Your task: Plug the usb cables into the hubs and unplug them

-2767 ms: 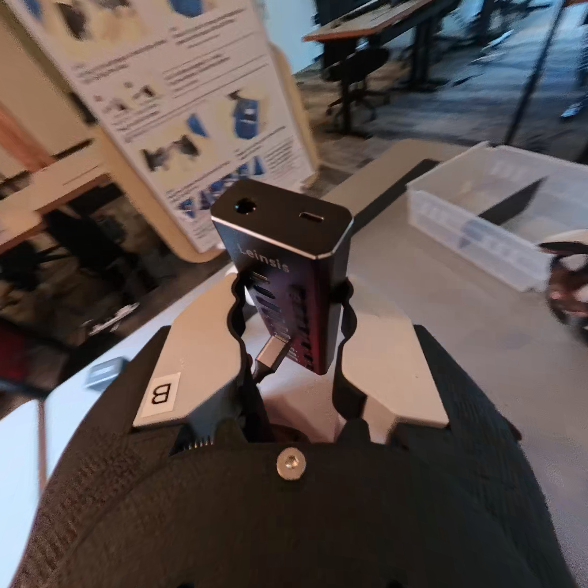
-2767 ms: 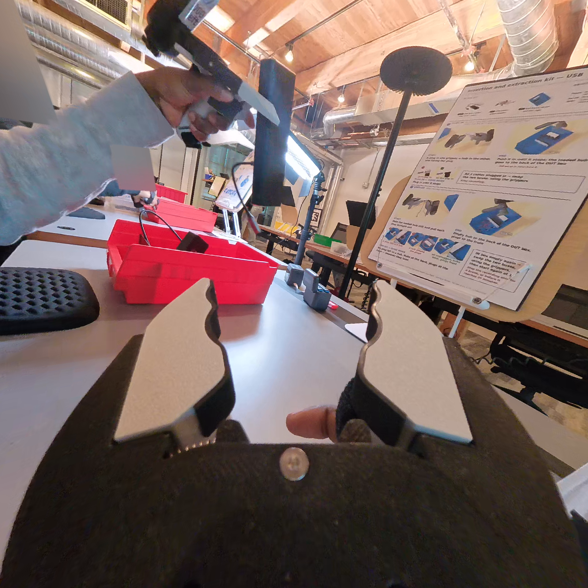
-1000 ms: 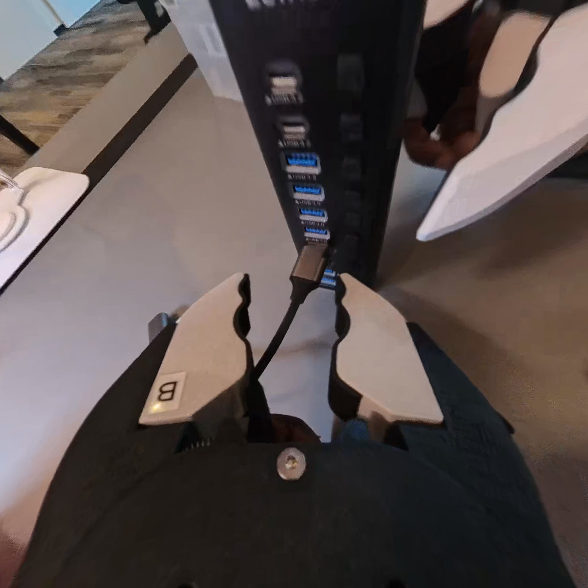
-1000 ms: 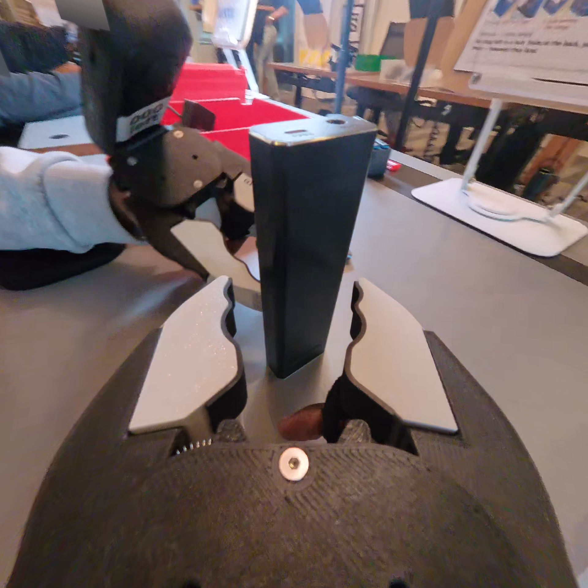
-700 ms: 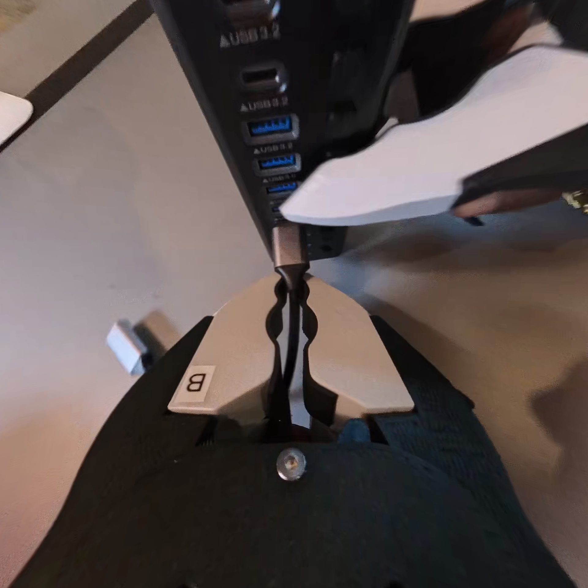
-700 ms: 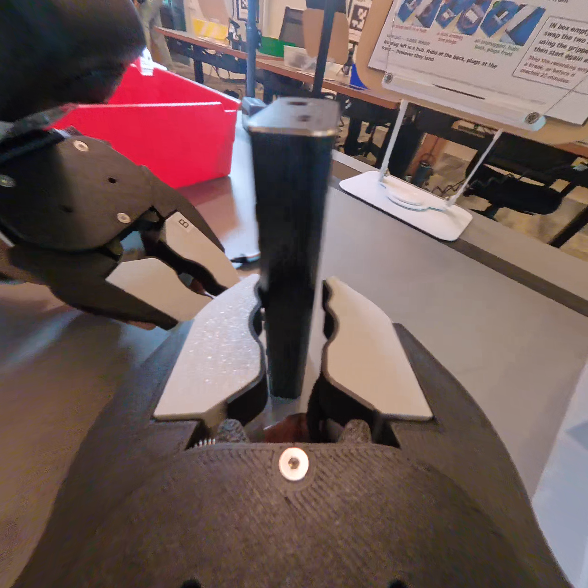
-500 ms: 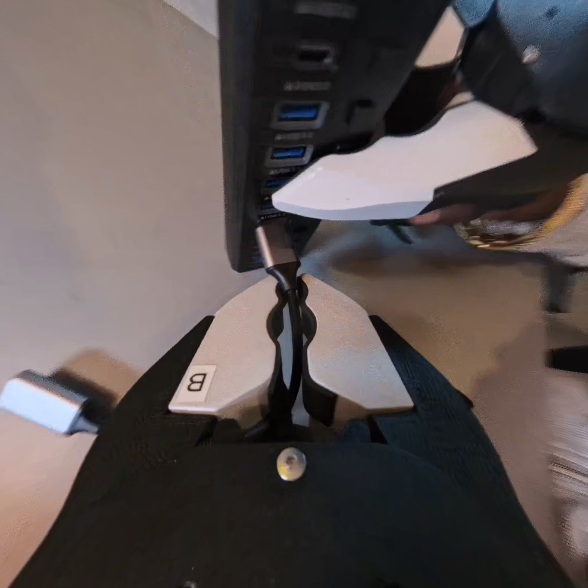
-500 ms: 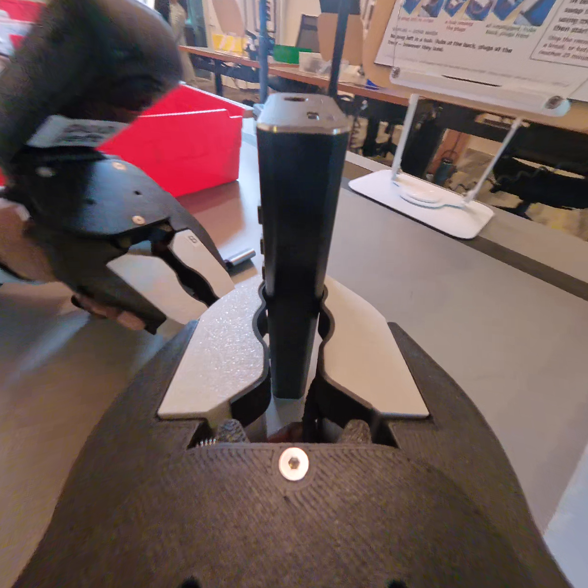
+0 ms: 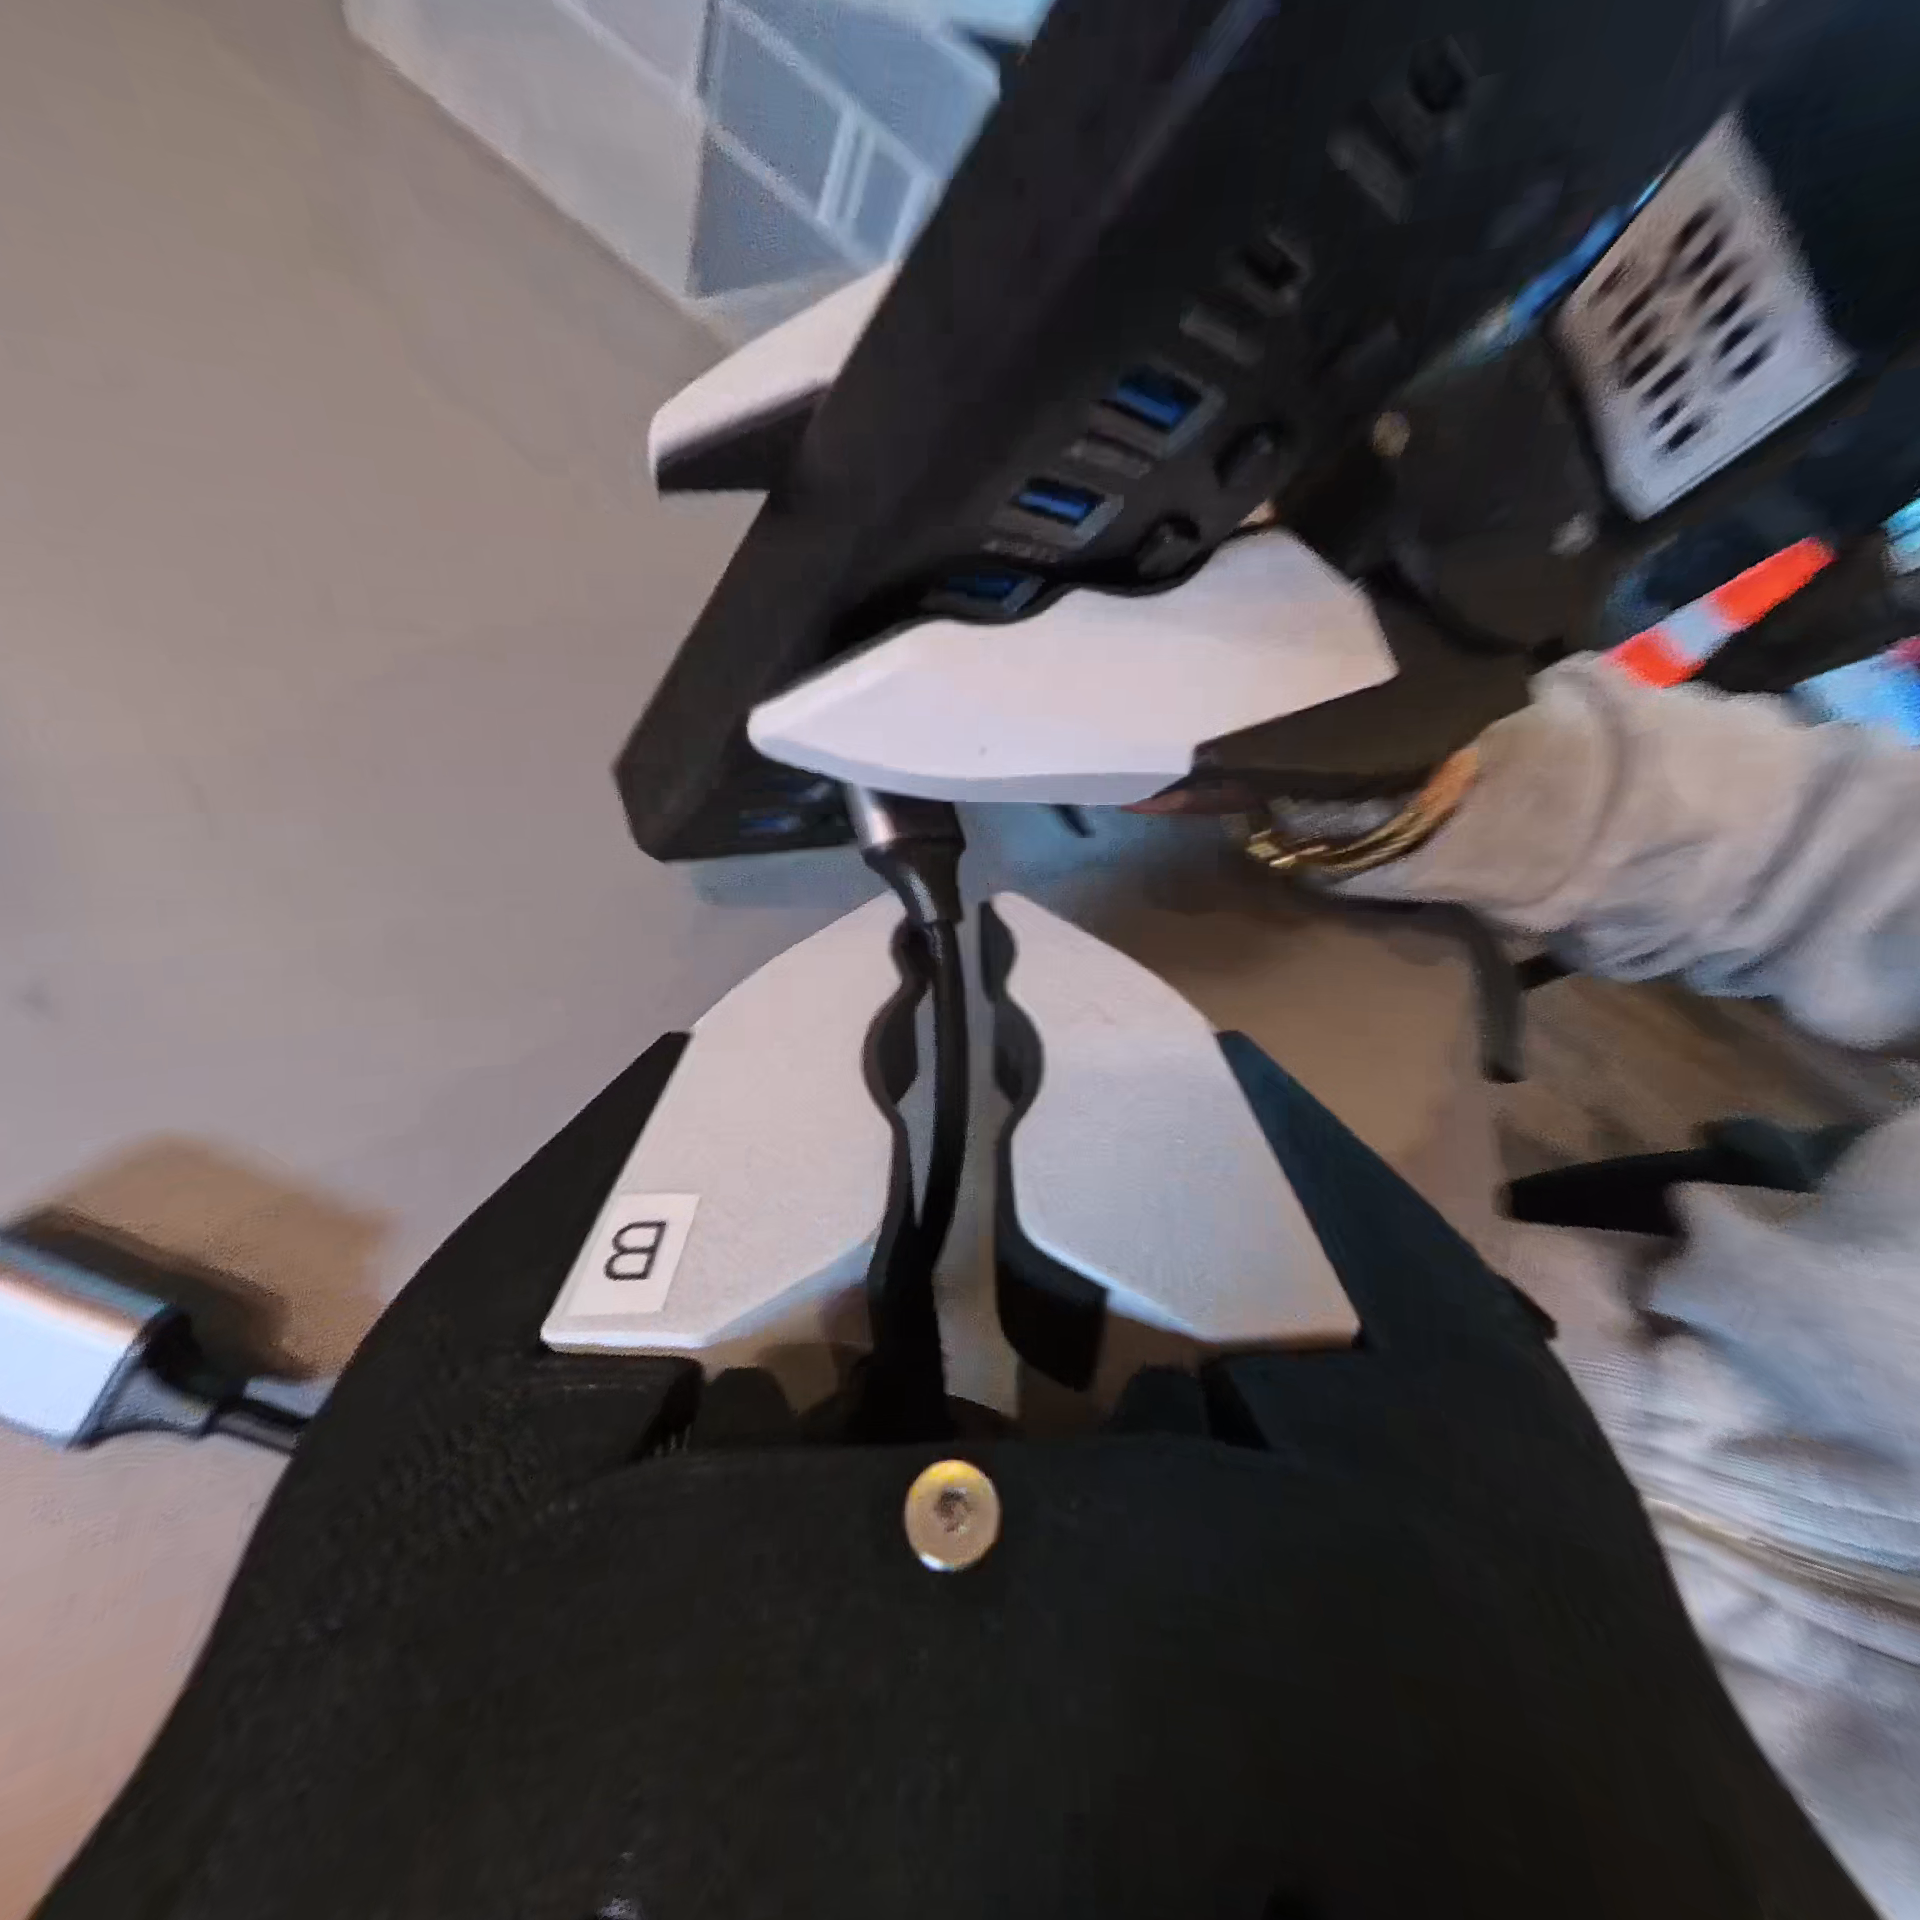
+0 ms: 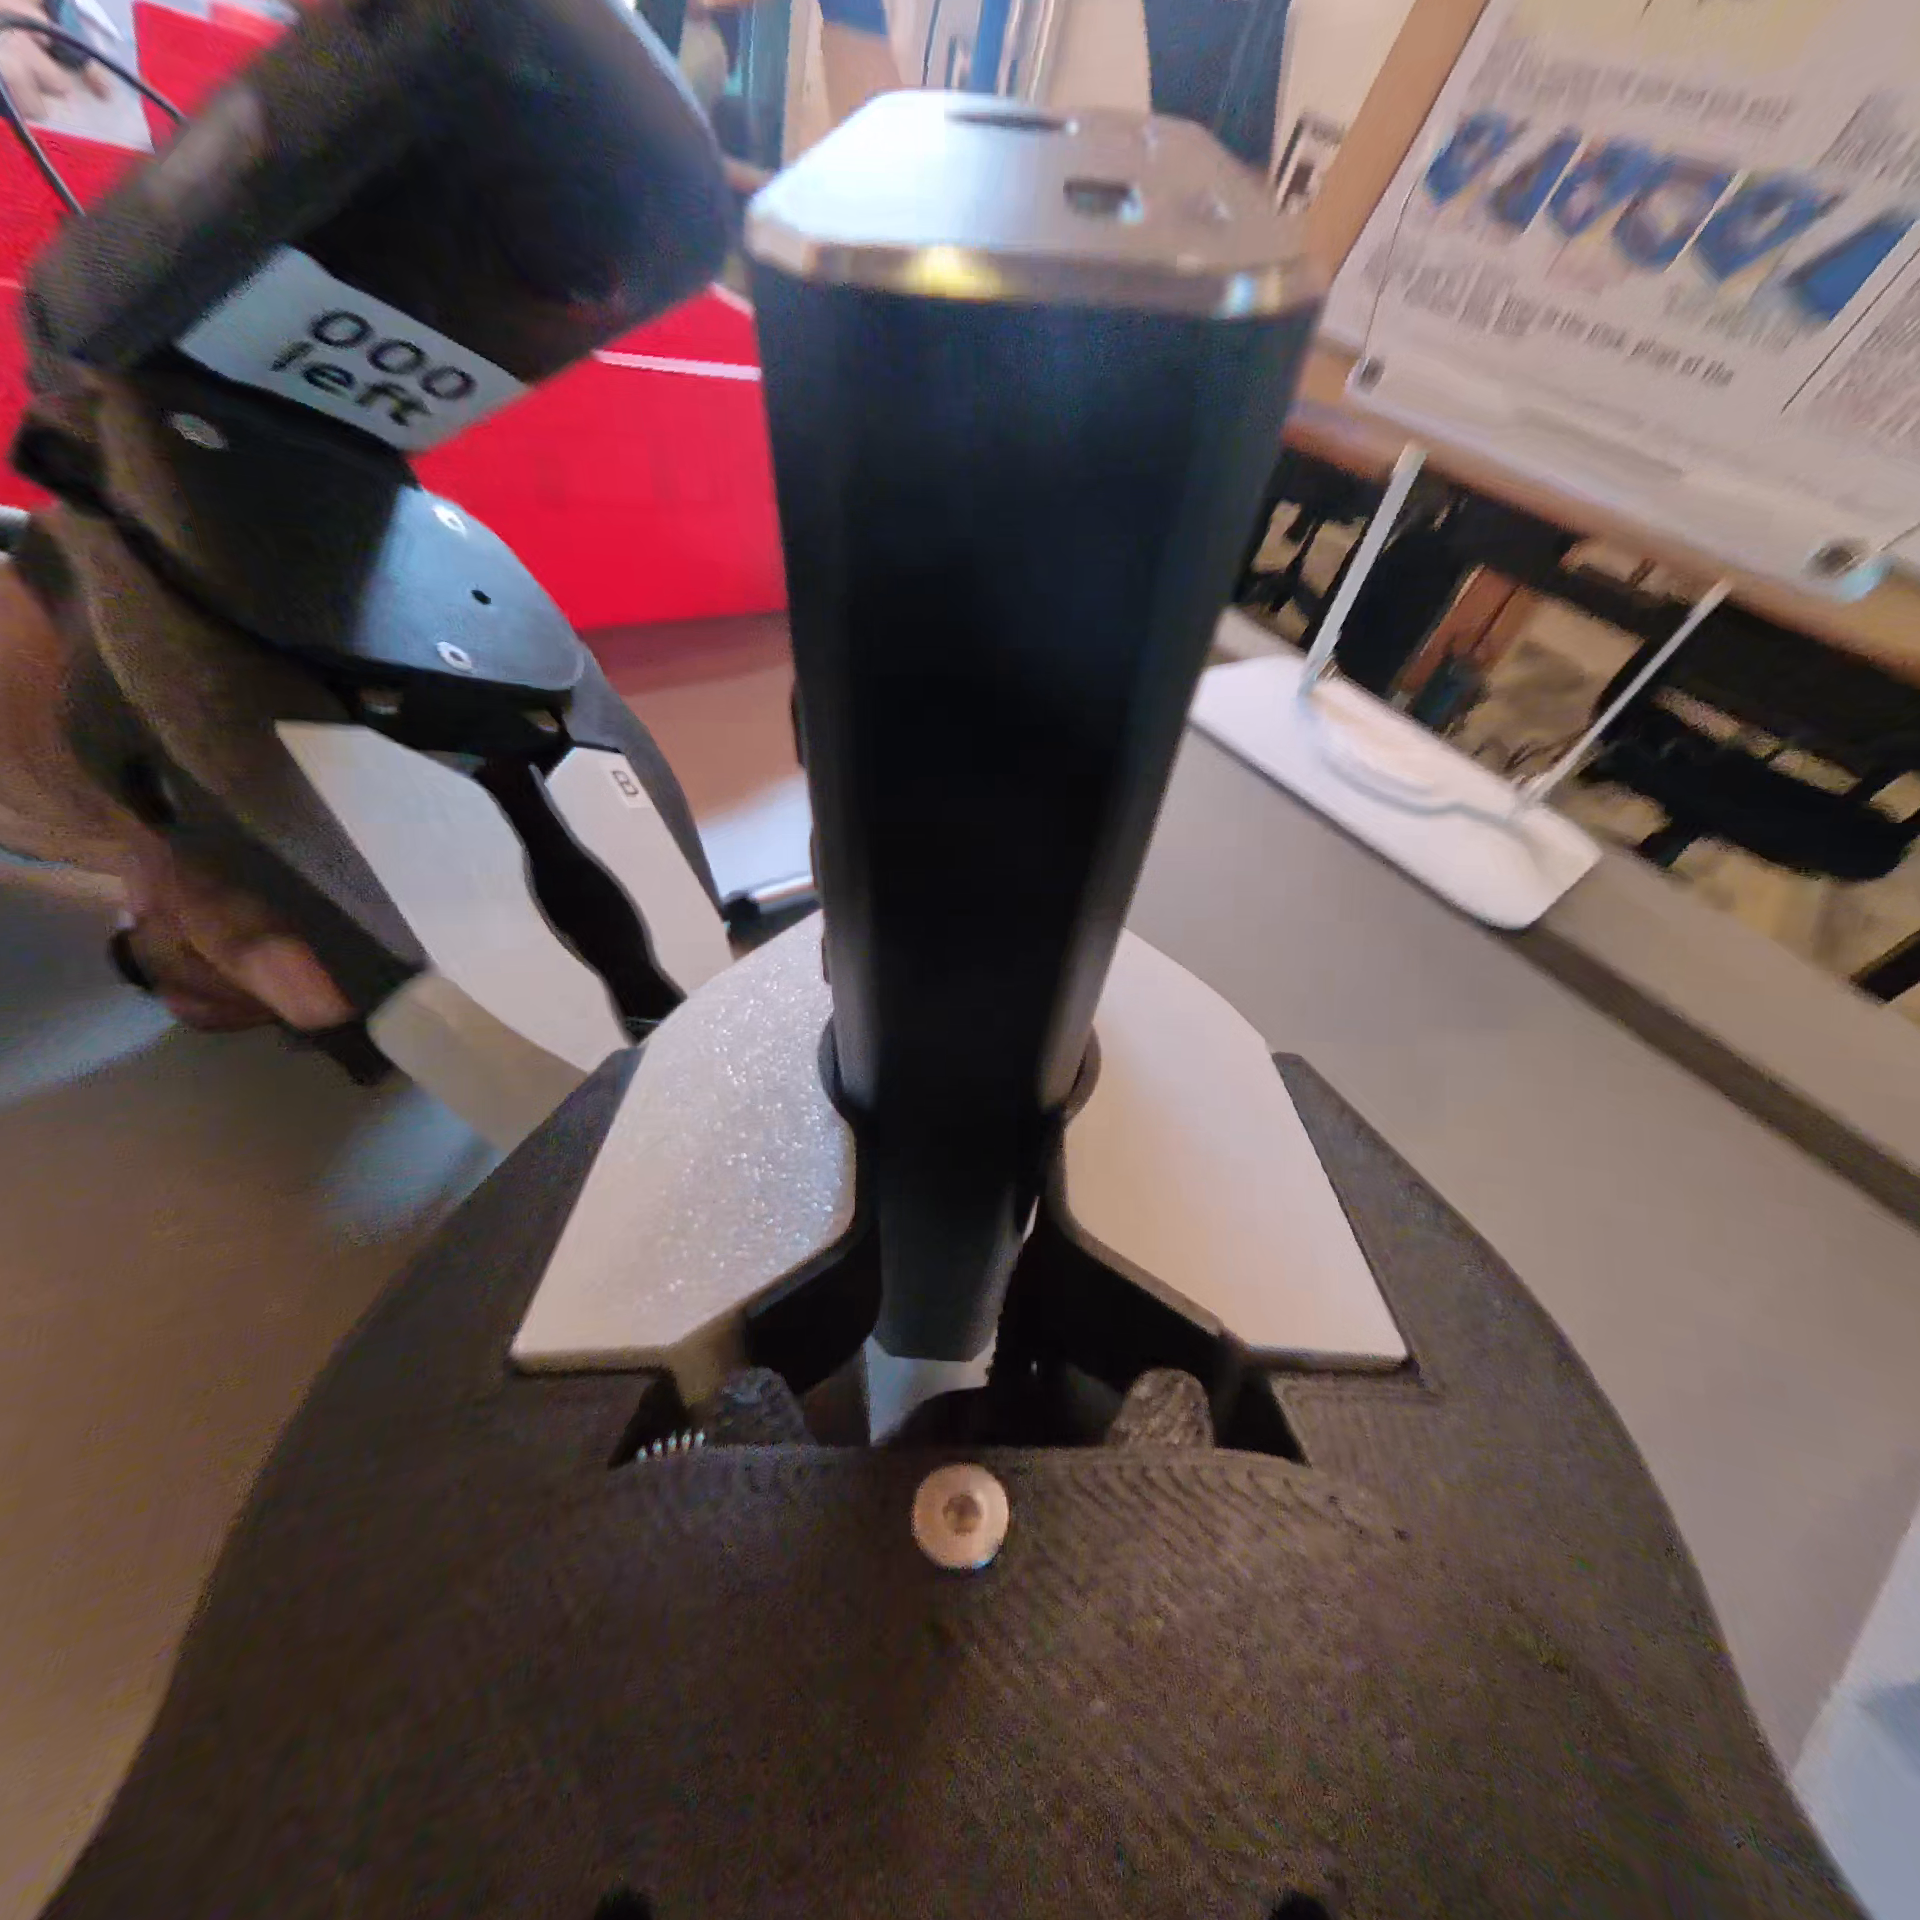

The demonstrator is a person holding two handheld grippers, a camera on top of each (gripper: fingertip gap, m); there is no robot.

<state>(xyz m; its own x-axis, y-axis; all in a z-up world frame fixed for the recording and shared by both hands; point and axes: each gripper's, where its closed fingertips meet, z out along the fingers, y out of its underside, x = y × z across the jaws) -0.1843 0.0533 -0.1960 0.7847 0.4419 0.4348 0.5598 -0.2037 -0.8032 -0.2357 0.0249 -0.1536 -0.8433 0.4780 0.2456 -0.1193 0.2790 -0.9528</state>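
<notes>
From the left wrist: the left hand-held gripper (image 9: 951,914) pinches the limp black cable (image 9: 943,1049) just behind its stiff metal plug (image 9: 894,831), apparently seated low in the hub (image 9: 997,343); from the right wrist: the right hand-held gripper (image 10: 961,1049) clamps the rigid, smooth tower's base above the worktop (image 10: 1351,1049).

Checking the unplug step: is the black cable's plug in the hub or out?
Apparently in: the plug meets the hub at its lowest port, partly hidden by the right gripper. The left gripper pinches the cable.

Left tongs (image 9: 948,914) nearly closed, right tongs (image 10: 961,1049) clamped, both fist-held.
</notes>
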